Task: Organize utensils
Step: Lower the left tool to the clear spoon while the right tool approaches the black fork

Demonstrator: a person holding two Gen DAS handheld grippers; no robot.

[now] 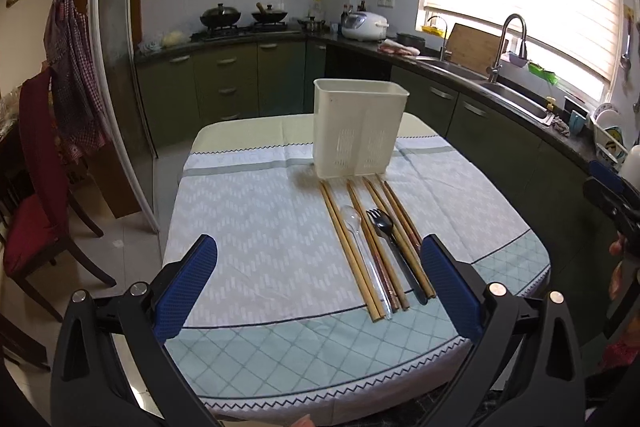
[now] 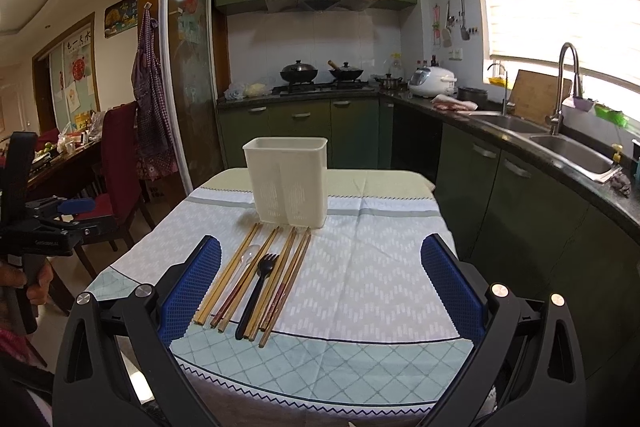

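A cream plastic utensil holder (image 1: pixel 359 127) stands upright at the far middle of the table; it also shows in the right wrist view (image 2: pixel 289 179). In front of it lie several wooden chopsticks (image 1: pixel 347 247) (image 2: pixel 228 279), a clear plastic spoon (image 1: pixel 356 227) (image 2: pixel 249 254) and a black plastic fork (image 1: pixel 390 243) (image 2: pixel 258 287), side by side, pointing at the holder. My left gripper (image 1: pixel 318 287) is open and empty, above the table's near edge, the utensils by its right finger. My right gripper (image 2: pixel 320 291) is open and empty, the utensils by its left finger.
The table wears a patterned cloth (image 1: pixel 256 227). A red chair (image 1: pixel 36 187) stands left. Green kitchen cabinets, a stove with woks (image 2: pixel 320 75) and a sink counter (image 2: pixel 560 147) run behind and right. The other hand-held gripper shows at the frame edges (image 1: pixel 616 203) (image 2: pixel 44 223).
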